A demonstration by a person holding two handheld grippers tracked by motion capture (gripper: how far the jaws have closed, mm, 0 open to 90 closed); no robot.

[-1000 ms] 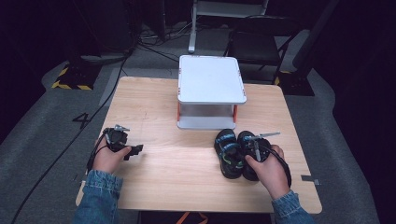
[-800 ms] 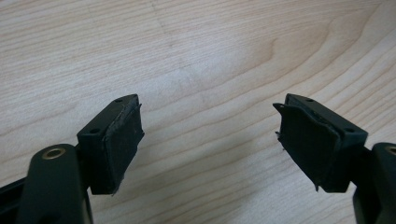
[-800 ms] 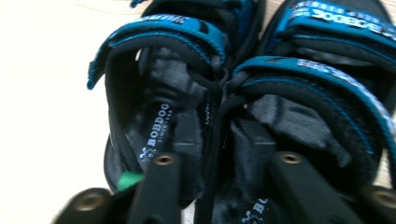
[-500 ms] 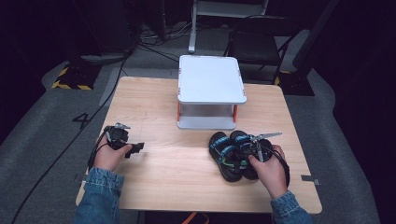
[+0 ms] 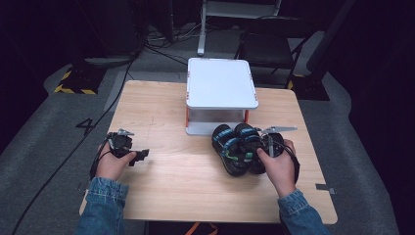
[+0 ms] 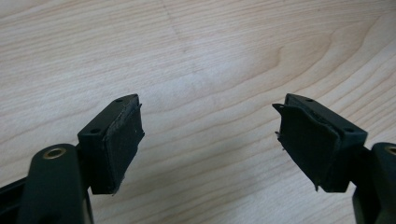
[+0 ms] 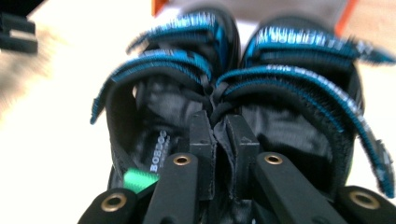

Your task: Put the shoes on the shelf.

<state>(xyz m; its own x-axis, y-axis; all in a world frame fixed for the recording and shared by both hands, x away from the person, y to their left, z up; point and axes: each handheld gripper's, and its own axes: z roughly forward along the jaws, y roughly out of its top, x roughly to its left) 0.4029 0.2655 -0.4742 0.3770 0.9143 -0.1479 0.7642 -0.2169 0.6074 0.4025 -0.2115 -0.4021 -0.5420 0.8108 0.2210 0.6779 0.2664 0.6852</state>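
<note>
A pair of black sandals (image 5: 234,148) with blue straps sits together in front of the white stand, toes toward it. My right gripper (image 5: 254,152) comes at them from the heel side. In the right gripper view its jaws (image 7: 219,140) have just been closing and now pinch the two inner strap edges (image 7: 215,95) of both sandals together. My left gripper (image 5: 140,155) rests at the table's left side, and in the left gripper view it (image 6: 210,135) stands open over bare wood with nothing between its pads (image 6: 122,140).
A white two-level stand (image 5: 221,83) with orange posts stands at the middle back of the wooden table (image 5: 156,112). A dark chair (image 5: 266,49) and cables lie on the floor beyond. The table edges drop to grey floor.
The right jaws closed on the sandals' inner edges, and the hand rose and shifted the pair a little toward the stand. The left gripper stayed still.
</note>
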